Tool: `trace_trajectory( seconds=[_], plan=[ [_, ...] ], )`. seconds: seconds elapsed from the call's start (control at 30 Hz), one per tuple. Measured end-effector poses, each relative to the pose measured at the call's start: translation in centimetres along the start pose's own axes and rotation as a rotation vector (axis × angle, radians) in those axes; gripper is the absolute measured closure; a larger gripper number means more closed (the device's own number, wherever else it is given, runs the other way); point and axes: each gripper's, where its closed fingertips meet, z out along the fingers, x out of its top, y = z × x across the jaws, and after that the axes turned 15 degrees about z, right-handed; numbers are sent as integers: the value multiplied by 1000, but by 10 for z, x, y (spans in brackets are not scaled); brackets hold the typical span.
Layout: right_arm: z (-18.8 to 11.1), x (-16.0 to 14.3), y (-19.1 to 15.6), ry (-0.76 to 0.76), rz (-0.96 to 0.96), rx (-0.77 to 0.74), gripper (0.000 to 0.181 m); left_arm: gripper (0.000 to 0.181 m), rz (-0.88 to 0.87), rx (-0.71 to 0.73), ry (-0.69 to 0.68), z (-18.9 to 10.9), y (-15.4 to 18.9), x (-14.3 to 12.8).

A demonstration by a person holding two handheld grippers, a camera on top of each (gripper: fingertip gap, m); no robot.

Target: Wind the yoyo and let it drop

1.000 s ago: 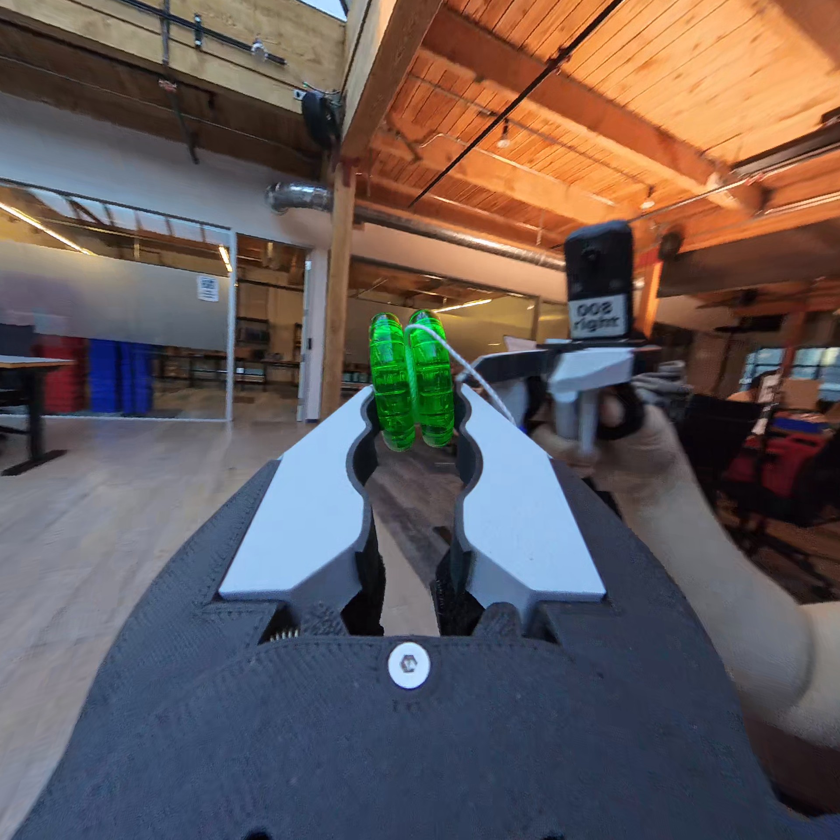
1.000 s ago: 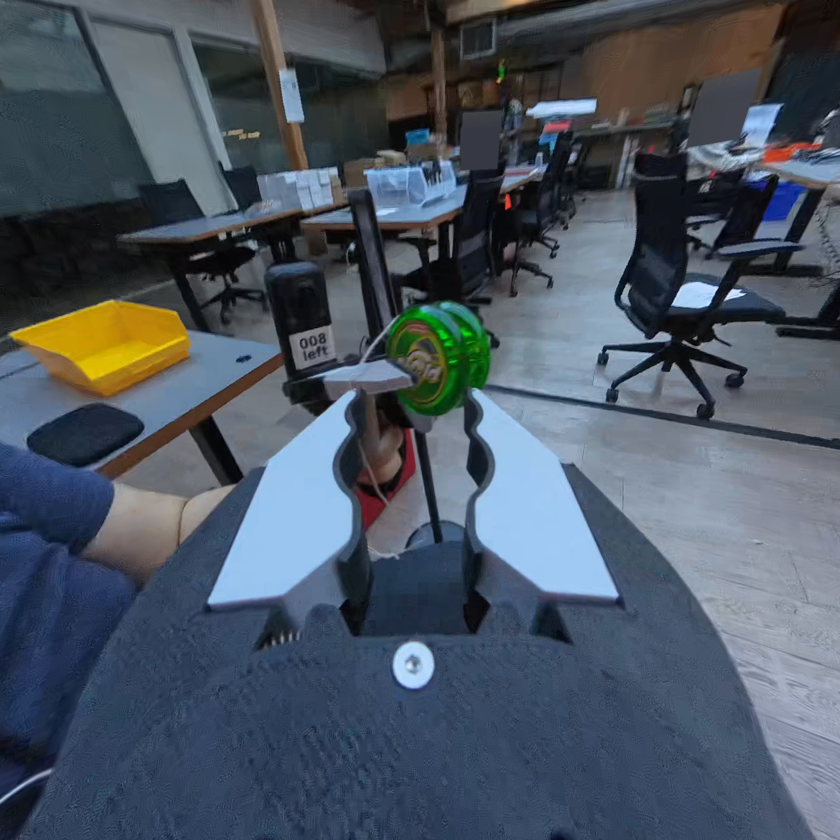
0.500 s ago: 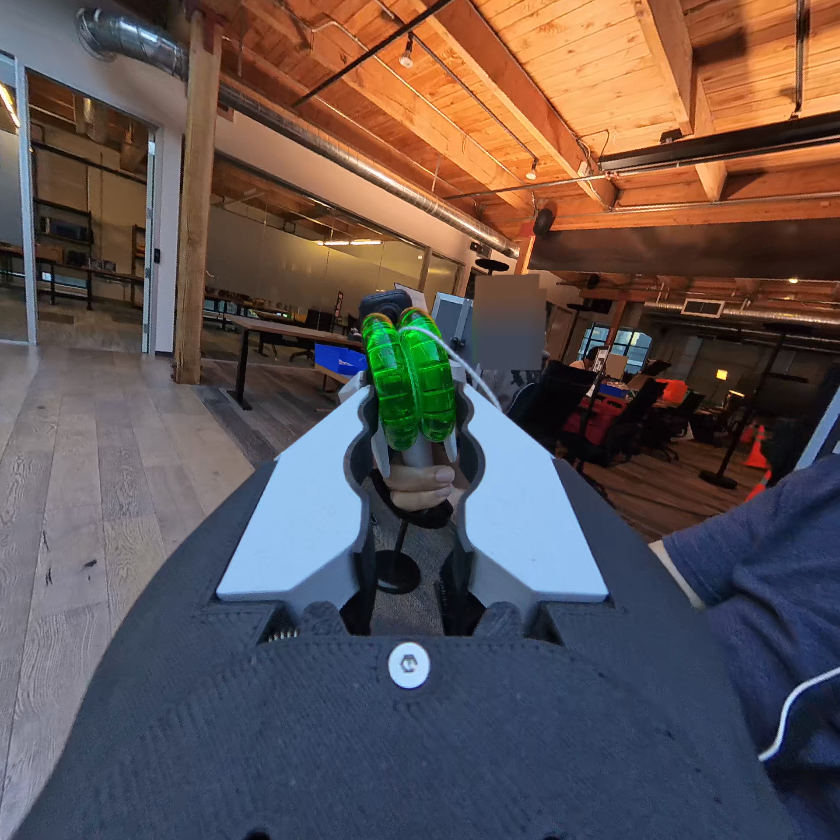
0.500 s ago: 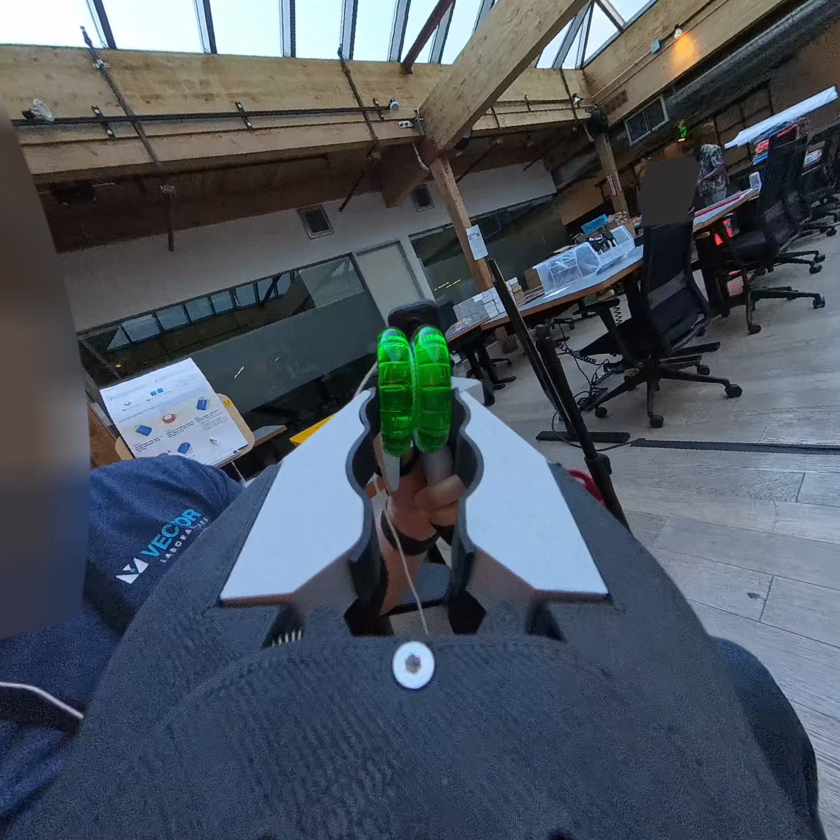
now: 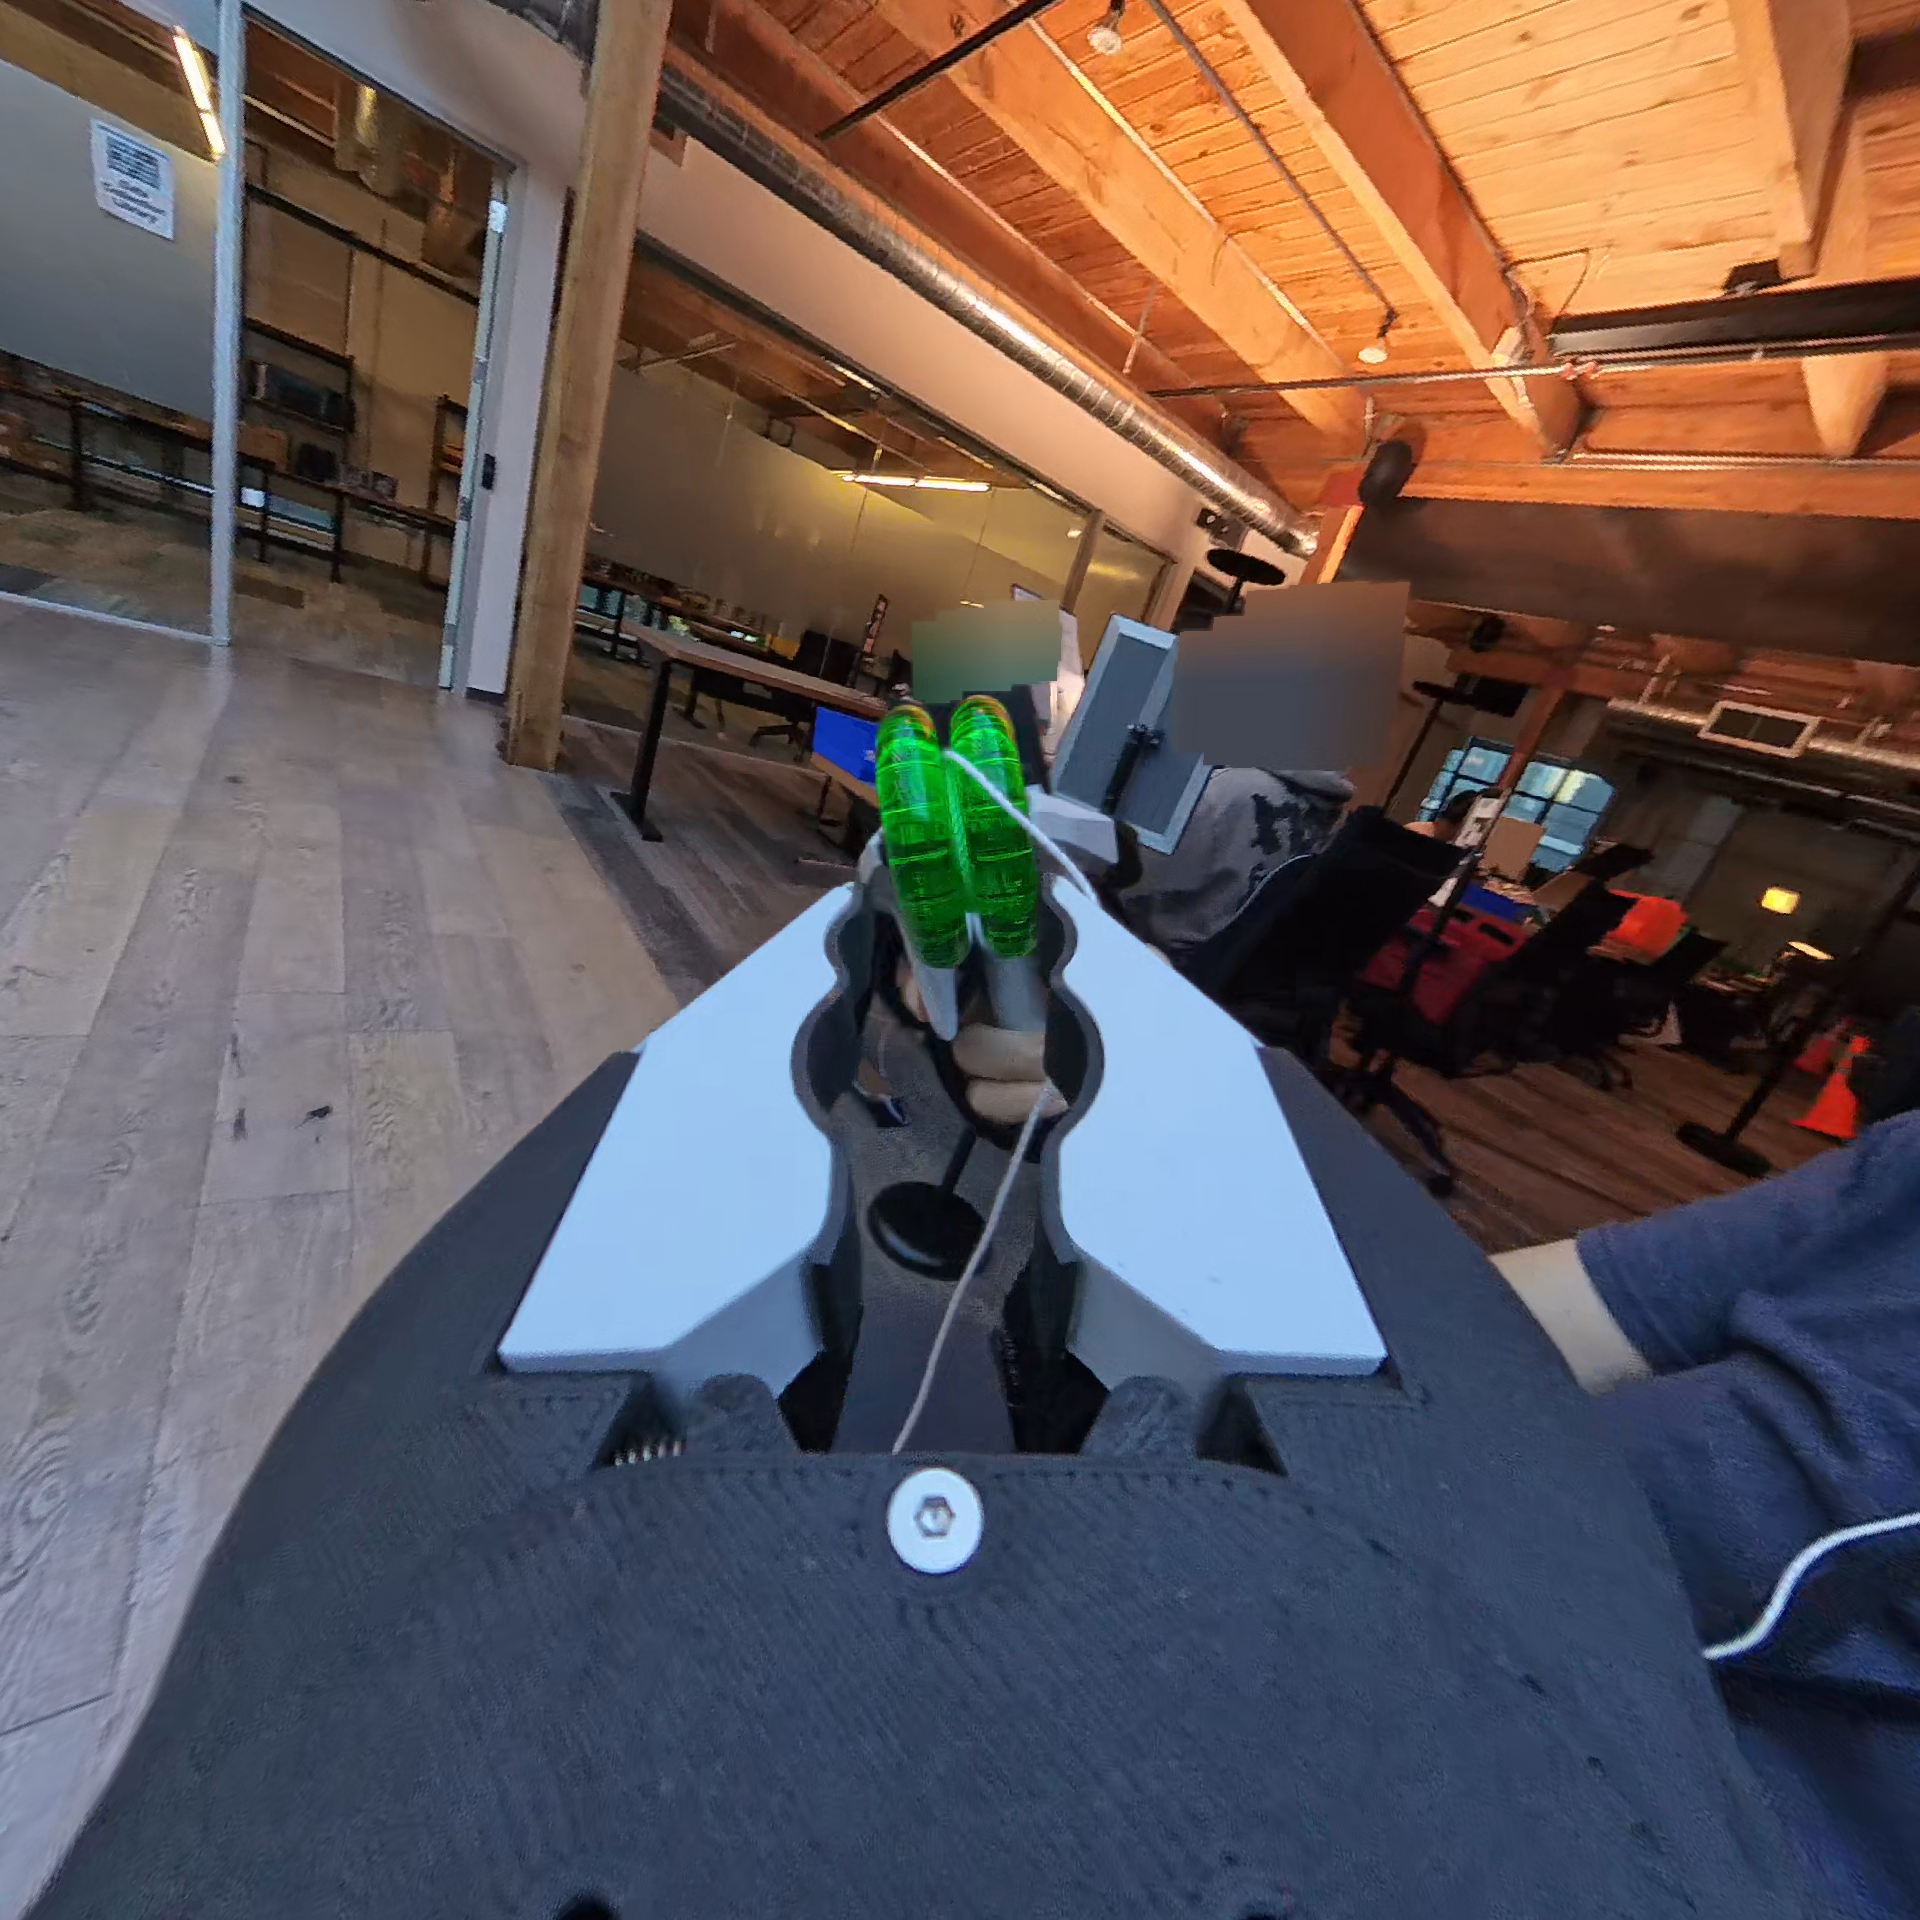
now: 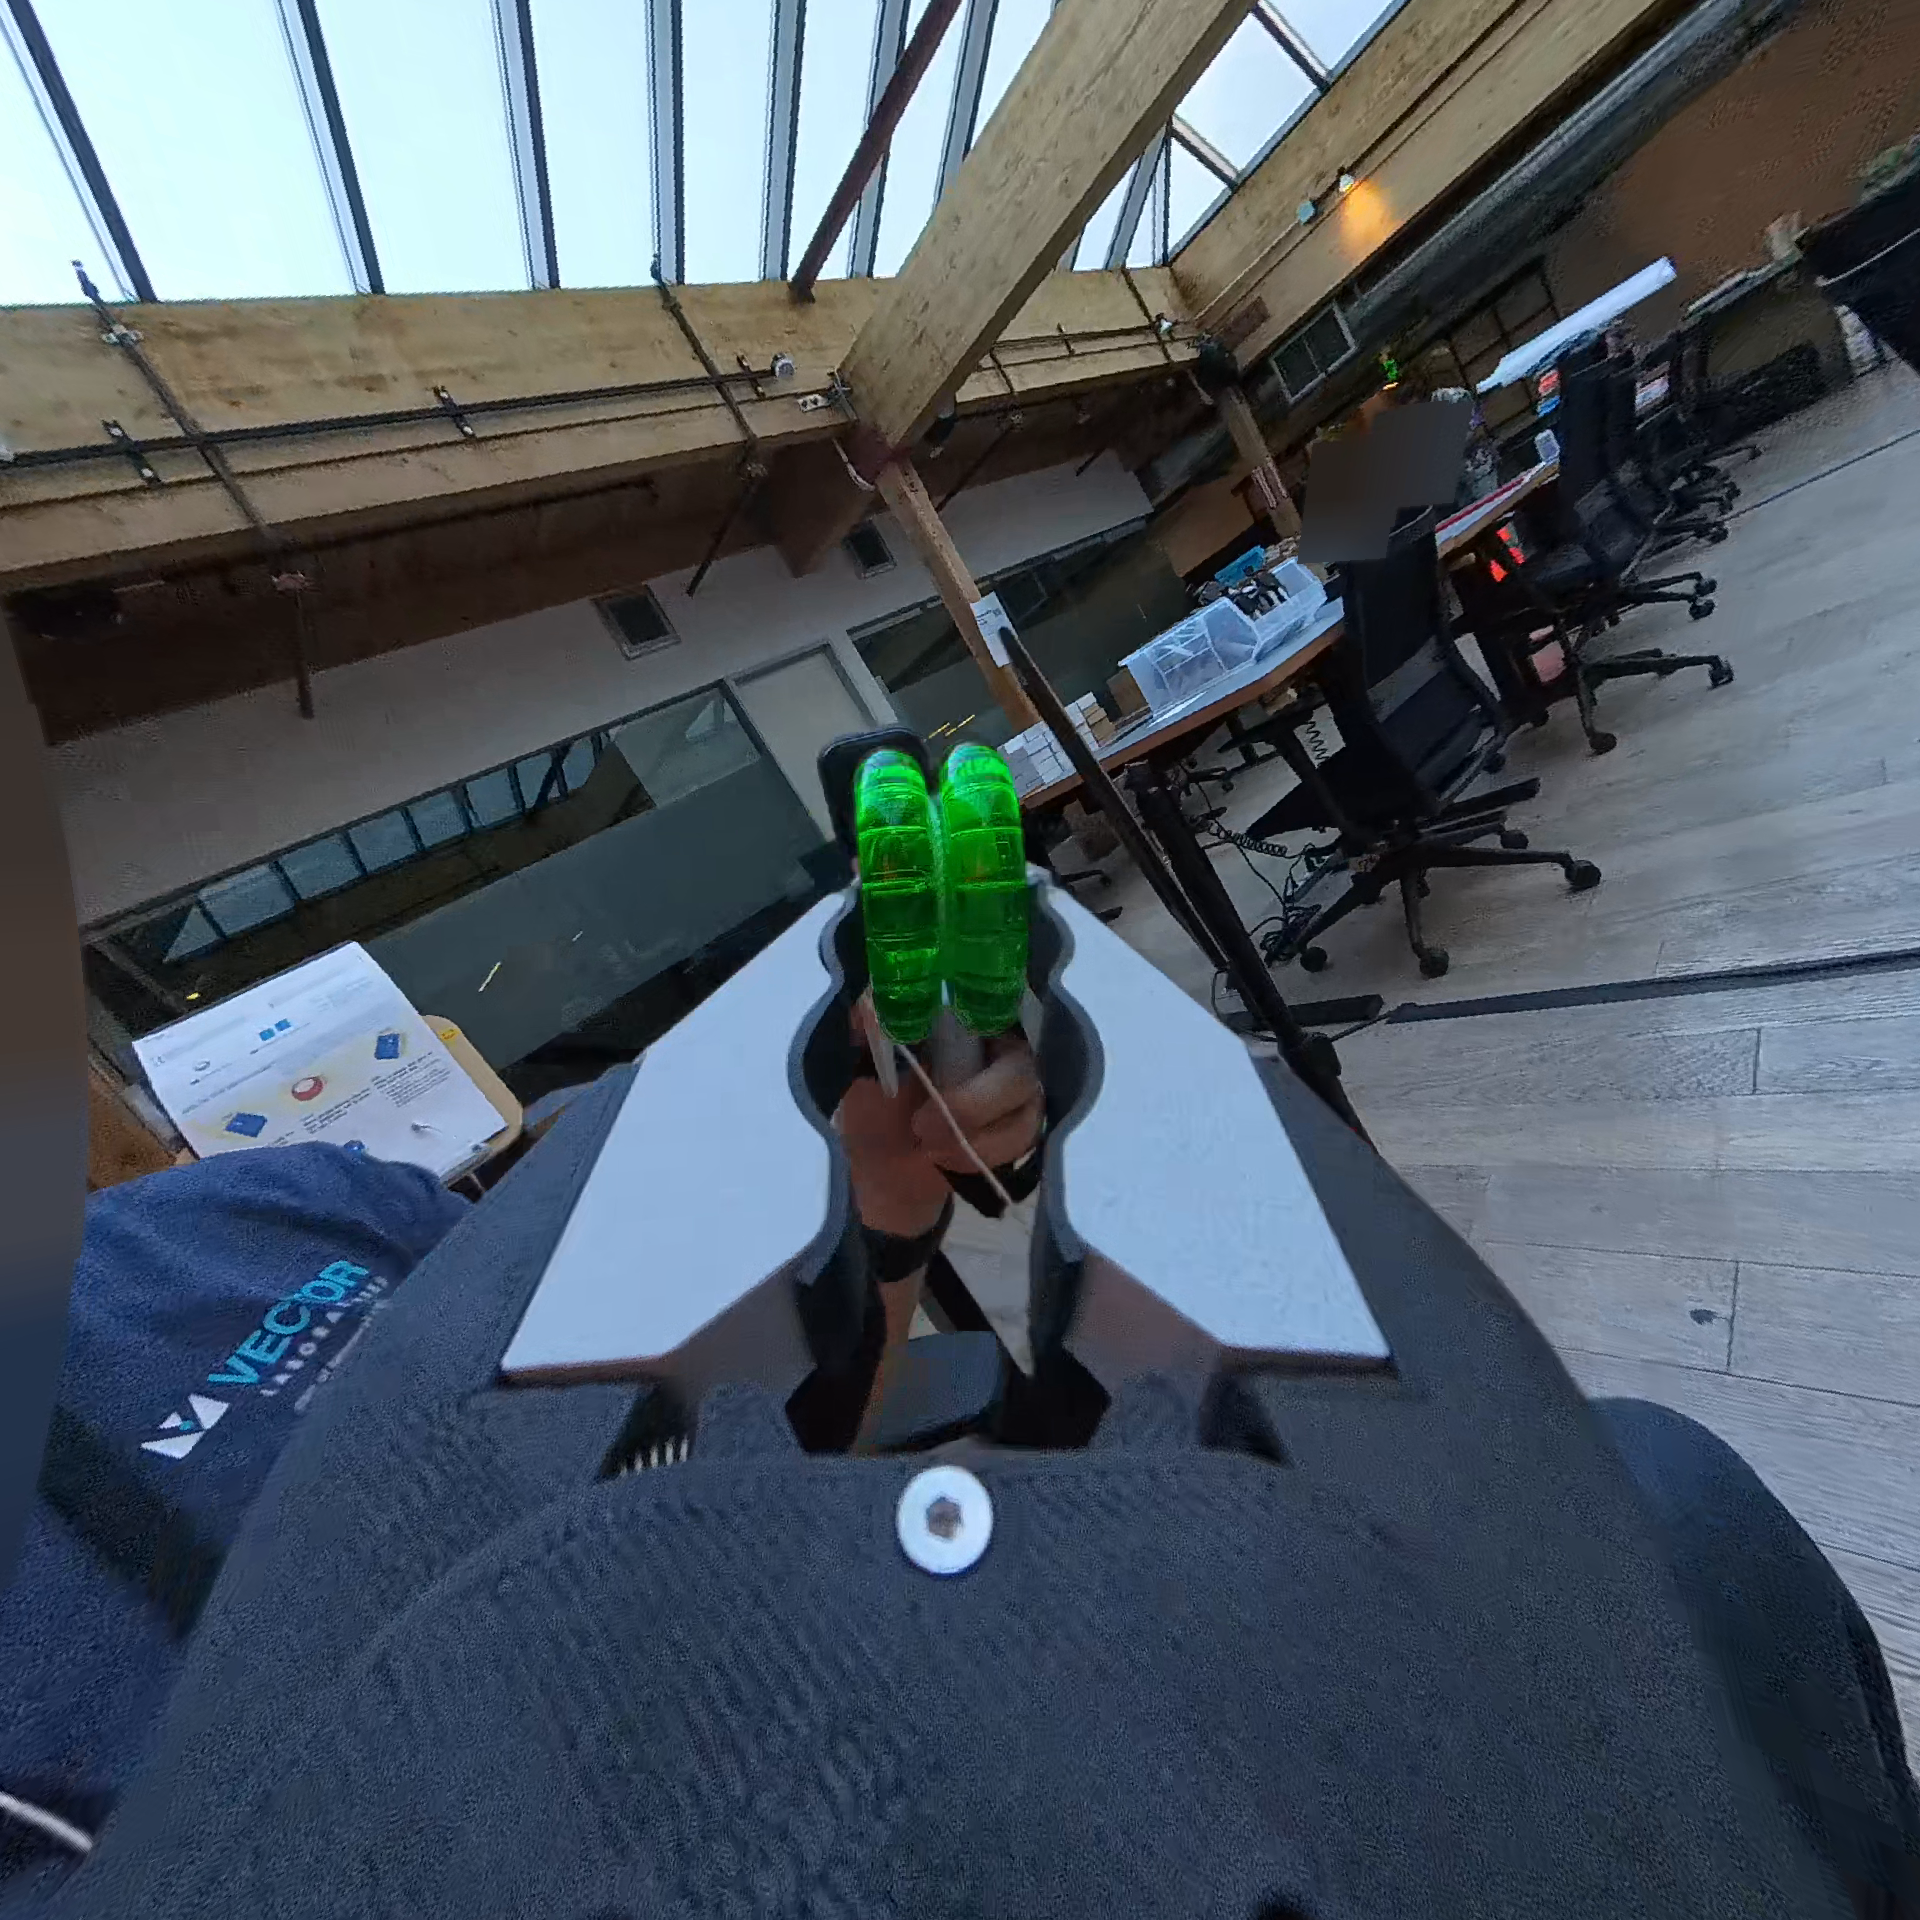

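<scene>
– What surrounds the scene?
– Wood-plank floor [image 5: 260, 935], timber ceiling beams [image 5: 1195, 208], a silver duct [image 5: 987, 301].
– And on the right?
– Black office chairs [image 6: 1423, 727], desks [image 6: 1226, 696], far off.

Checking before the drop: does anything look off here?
Yes: the white string is not fully wound. It leaves the groove of the green yoyo and trails slack between the fingers of the left gripper.

The yoyo [image 5: 956, 831] hides the right gripper's fingers [image 5: 940, 997], so whether they grip is unclear.
</scene>
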Motion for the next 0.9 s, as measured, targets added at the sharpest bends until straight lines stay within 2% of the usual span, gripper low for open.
trace_trajectory(
  seconds=[0.1,0.17,0.23,0.33,0.4,0.43,0.47,0.53,0.57,0.6,0.63,0.7,0.77,0.83,0.9],
  plan=[
    [-10,8,2,33,-69,-65,154,138,51,166,-29,-19,-29,7],
    [-12,11,0,44,-117,-83,153,132,97,207,-20,-26,-33,18],
    [-9,11,-8,51,-132,-50,153,126,133,174,-42,-19,-23,25],
    [-1,9,-19,62,-145,11,153,120,139,50,-50,7,4,25],
    [2,6,-22,61,-150,35,153,125,133,-2,-75,22,11,17],
    [3,5,-23,58,-153,43,152,144,134,-36,-70,27,15,15],
    [1,6,-26,73,-159,65,153,152,131,-67,-47,29,18,17],
    [-1,-1,-28,39,-181,103,151,153,84,-112,-14,33,22,24],
    [-1,-7,-26,19,-203,98,133,152,61,-121,-7,34,23,27],
    [-1,-12,-19,16,-231,69,105,153,54,-113,4,36,21,31],
    [-1,-18,-8,10,-261,22,90,153,59,-98,16,37,20,35],
    [4,-36,19,-21,-285,-75,83,152,65,-82,31,38,19,41],
    [14,-57,50,-33,-255,-169,91,152,67,-80,43,39,20,45],
    [13,-78,87,-90,-256,-307,145,153,91,-60,28,37,18,45],
    [7,-81,90,-80,-216,-265,161,152,155,7,-19,28,9,40]
  ],
)
